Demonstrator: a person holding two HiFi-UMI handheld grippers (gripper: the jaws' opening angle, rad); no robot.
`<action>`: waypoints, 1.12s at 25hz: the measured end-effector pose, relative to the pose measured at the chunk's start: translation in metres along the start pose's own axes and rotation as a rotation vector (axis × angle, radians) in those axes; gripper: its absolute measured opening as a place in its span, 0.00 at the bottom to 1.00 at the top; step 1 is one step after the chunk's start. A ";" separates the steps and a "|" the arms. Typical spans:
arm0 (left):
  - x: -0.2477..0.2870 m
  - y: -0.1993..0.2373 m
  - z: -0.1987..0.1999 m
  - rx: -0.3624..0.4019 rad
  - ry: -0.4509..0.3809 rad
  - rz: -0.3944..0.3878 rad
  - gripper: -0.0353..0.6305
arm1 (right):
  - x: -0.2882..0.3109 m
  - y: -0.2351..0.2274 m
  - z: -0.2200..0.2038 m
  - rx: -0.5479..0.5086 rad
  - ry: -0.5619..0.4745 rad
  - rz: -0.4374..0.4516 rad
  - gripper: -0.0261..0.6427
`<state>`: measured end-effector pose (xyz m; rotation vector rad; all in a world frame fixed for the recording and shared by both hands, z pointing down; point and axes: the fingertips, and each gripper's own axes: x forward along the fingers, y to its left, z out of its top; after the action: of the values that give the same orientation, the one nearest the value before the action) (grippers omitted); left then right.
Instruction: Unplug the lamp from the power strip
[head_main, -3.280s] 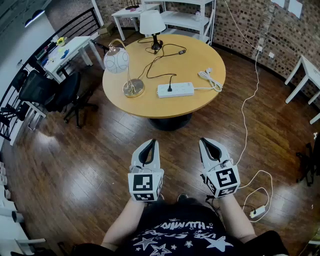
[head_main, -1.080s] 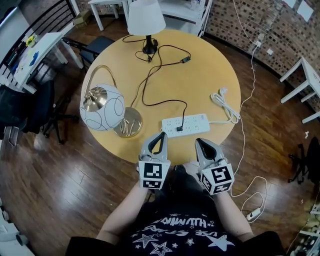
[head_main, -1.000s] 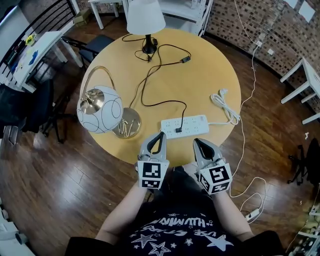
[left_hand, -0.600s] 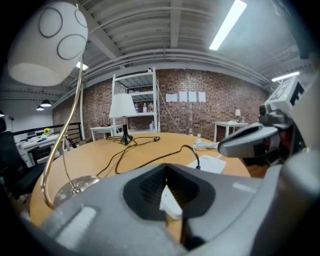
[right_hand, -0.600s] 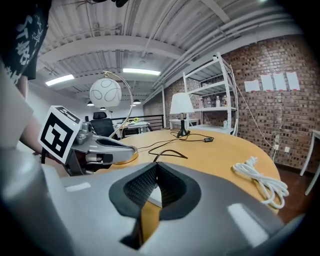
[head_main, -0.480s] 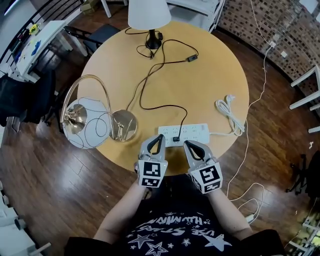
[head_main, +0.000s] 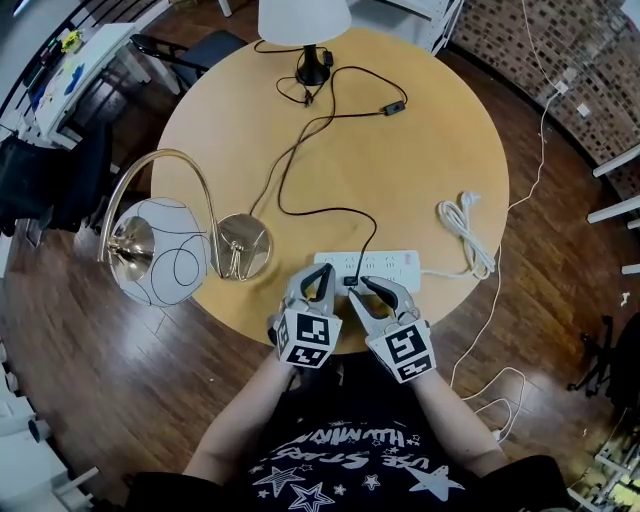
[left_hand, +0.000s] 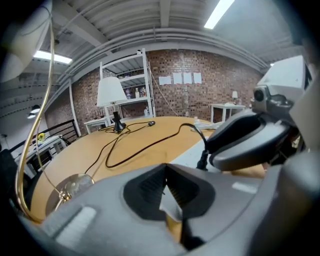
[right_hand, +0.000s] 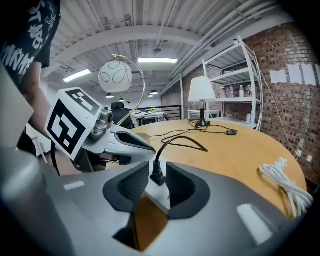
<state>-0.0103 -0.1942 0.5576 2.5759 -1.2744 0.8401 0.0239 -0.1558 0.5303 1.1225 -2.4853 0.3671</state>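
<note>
At bench (head_main: 420, 150) edge | right gripper (right_hand: 152, 172) fingers (right_hand: 180, 187) opening around lamp plug (right_hand: 157, 176), not gripping | left gripper (left_hand: 166, 172) fingers closed, empty, at power strip (head_main: 400, 262) | next: clamp plug, pull out.

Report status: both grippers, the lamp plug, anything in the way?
Left gripper shut, at left end of power strip. Right gripper jaws opening, black plug between them, still plugged in. Nothing blocking it.

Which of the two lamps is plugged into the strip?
The white-shaded lamp at the far edge: its black cord runs to the power strip, unlike the gold globe lamp.
</note>
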 end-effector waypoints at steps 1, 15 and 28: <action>0.001 0.000 -0.001 0.006 0.009 -0.001 0.06 | 0.002 0.000 0.000 -0.005 0.004 0.003 0.20; 0.015 -0.007 -0.011 0.112 0.073 -0.014 0.06 | 0.026 0.004 0.000 -0.219 0.087 0.064 0.20; 0.015 -0.009 -0.008 0.135 0.022 -0.013 0.06 | 0.024 0.007 -0.003 -0.229 0.096 0.079 0.15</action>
<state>0.0001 -0.1963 0.5737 2.6658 -1.2340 0.9812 0.0042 -0.1660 0.5431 0.8964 -2.4187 0.1487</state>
